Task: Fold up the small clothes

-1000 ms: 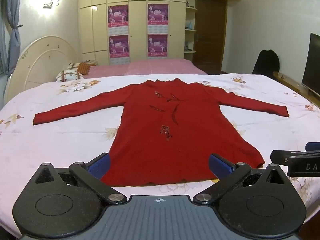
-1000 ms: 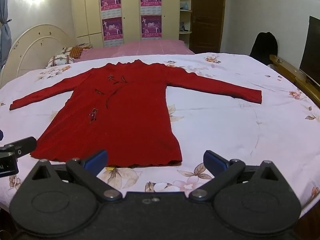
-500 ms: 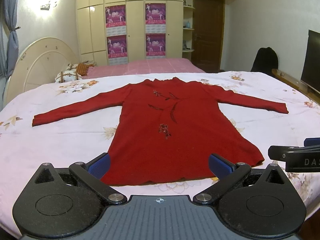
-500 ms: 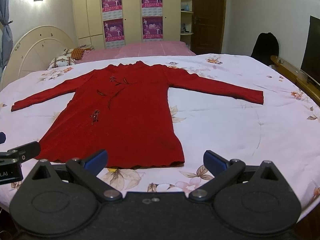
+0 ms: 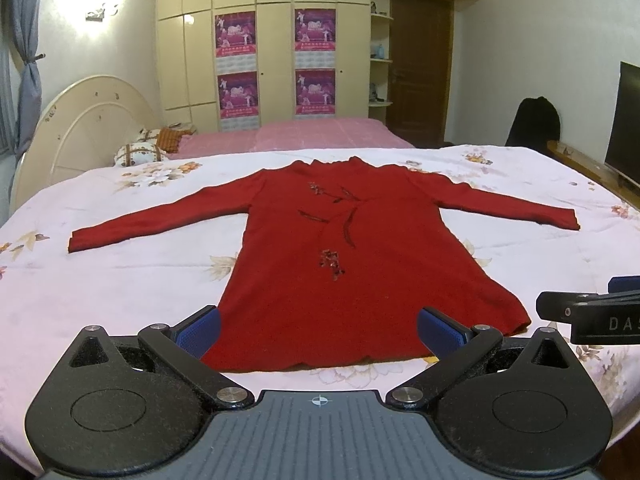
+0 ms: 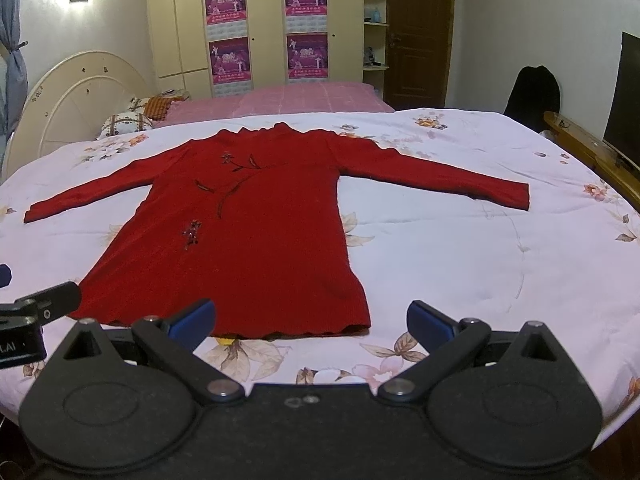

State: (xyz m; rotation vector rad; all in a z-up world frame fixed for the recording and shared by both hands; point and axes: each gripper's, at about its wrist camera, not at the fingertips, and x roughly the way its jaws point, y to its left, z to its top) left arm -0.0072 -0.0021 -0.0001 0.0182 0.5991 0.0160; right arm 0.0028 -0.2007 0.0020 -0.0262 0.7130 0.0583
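Both claws are held low and level at the near edge of the bed (image 5: 100,280), pointing forward across it, neither one touching cloth. The left claw (image 5: 318,326) has its two blue-padded fingers (image 5: 200,326) spread wide with nothing between them; straight ahead of it, filling the gap between the pads, lies the hem of the one red long-sleeved top (image 5: 340,264). The right claw (image 6: 310,320) is spread just as wide and is likewise empty; the hem's right corner sits ahead of it between the pads, nearer the left pad (image 6: 192,320), with most of the garment off to its left. Each claw shows at the edge of the other's view: the right one's black tip juts in at the far right of the left camera, and the left one's at the far left of the right camera, so the two are side by side and apart. The top lies flat and face up on the flowered bedspread, neck away from the claws, both sleeves stretched straight out to the sides, a dark stem-and-flower trim running down its front. Beyond it are a second bed with a pink cover (image 5: 300,136), what look like two small pillows (image 5: 140,150) at its left end though they are too far off to be sure, and four purple posters (image 5: 236,34) on the cream wardrobe doors. No hand or sleeve of the person shows in either view.
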